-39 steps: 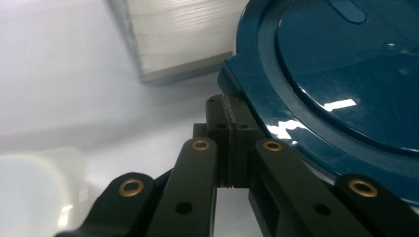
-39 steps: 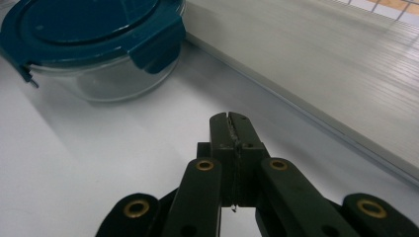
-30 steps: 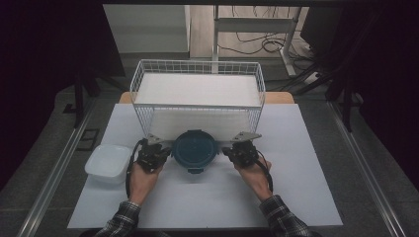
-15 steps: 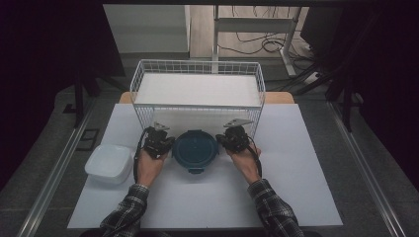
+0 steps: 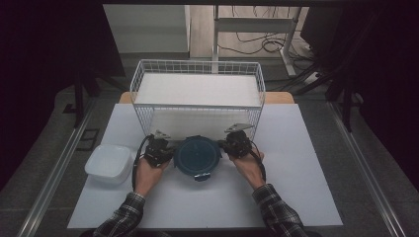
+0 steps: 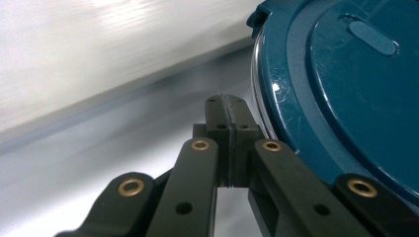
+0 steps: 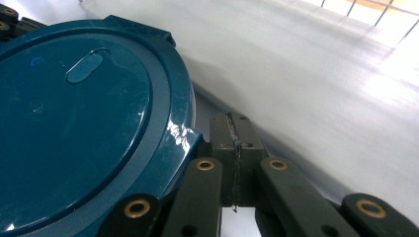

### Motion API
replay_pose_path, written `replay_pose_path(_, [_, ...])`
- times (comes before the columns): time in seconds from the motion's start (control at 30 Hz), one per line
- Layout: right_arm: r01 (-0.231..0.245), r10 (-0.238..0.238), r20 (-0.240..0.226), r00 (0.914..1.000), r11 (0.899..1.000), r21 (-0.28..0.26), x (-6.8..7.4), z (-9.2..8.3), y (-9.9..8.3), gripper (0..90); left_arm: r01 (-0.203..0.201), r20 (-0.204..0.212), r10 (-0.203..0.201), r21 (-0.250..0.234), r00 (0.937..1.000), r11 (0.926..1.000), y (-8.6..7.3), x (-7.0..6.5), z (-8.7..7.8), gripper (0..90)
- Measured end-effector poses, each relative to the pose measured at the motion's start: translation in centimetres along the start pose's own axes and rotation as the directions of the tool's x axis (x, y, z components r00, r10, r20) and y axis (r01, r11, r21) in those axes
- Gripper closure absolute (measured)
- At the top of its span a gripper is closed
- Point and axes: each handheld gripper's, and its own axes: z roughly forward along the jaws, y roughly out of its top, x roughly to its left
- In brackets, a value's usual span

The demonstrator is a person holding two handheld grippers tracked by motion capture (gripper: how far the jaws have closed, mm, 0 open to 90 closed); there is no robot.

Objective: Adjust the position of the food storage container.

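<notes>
We work at a white table [image 5: 306, 197] in a dim room, with cables on the floor beyond it. The round blue container [image 5: 198, 155] with its lid clipped on sits on the table just in front of the white wire basket [image 5: 197, 98], and we take it as our landmark. It rests on the surface, not yet lifted, so we judge the job as barely begun: the container is flanked on both sides, and carrying it, probably into the basket behind it, is all left to do.

Our left gripper [image 5: 167, 150] lies just to the left of the container, its jaws fully together with nothing between them; in the left gripper view the closed tips [image 6: 228, 113] sit right beside the lid's rim, though we cannot tell whether they touch it. Our right gripper [image 5: 228, 146] mirrors this on the container's right side, jaws likewise pressed together on nothing, the closed tips [image 7: 232, 133] right against a lid clip [image 7: 190, 136]. Neither gripper clamps the container; they seem set to squeeze it between them.

Further left of the container stands a white square tub [image 5: 107, 163], untouched.
</notes>
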Motion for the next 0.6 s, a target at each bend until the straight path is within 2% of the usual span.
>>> replay_pose_path(0.13, [0.000,0.000,-0.004,1.0000,1.000,0.009,0.3,-0.9,-0.7,89.4,-0.018,0.006,0.018,0.006,0.9998,0.9998,-0.4,-0.6,-0.3,90.0])
replay_pose_path(0.17, [-0.002,0.002,-0.014,0.9999,1.000,0.007,0.4,-1.2,-1.0,89.4,-0.023,0.007,0.023,0.012,0.9997,0.9997,-0.6,-0.7,-0.4,90.0])
replay_pose_path(0.2, [-0.022,0.022,-0.054,0.9983,1.000,-0.006,0.7,-2.1,-1.4,89.4,-0.024,0.009,0.024,0.014,0.9997,0.9996,-0.7,-0.7,-0.5,90.0])
replay_pose_path(0.23, [-0.020,0.020,-0.057,0.9982,1.000,-0.004,0.9,-2.4,-1.5,89.4,-0.027,0.010,0.027,0.015,0.9996,0.9995,-0.8,-0.8,-0.6,90.0])
replay_pose_path(0.33, [0.017,-0.017,-0.042,0.9990,1.000,-0.002,1.5,-2.9,-1.7,89.4,-0.024,0.014,0.024,0.009,0.9996,0.9997,-1.0,-0.8,-0.7,90.0])
replay_pose_path(0.4, [0.028,-0.028,-0.048,0.9984,1.000,-0.002,1.5,-3.2,-1.8,89.4,-0.037,0.013,0.037,0.011,0.9992,0.9992,-1.0,-0.8,-0.8,90.0])
replay_pose_path(0.47, [0.021,-0.022,-0.052,0.9984,1.000,-0.016,1.3,-3.0,-1.4,89.3,-0.035,0.012,0.035,0.001,0.9993,0.9994,-1.1,-0.8,-1.1,90.0])
replay_pose_path(0.5, [0.023,-0.024,-0.041,0.9989,1.000,-0.021,1.3,-2.8,-1.1,89.3,-0.013,0.015,0.013,-0.023,0.9998,0.9997,-1.2,-0.7,-1.4,90.0])
replay_pose_path(0.53, [0.045,-0.045,-0.001,0.9990,0.998,-0.031,1.1,-2.0,0.1,89.2,0.009,0.039,-0.007,-0.055,0.9992,0.9985,-1.3,-0.5,-2.3,90.0])
replay_pose_path(0.6, [0.030,-0.031,-0.015,0.9994,0.999,-0.045,0.7,-1.1,0.9,89.2,0.009,0.043,-0.006,-0.060,0.9991,0.9981,-1.3,-0.6,-2.6,90.0])
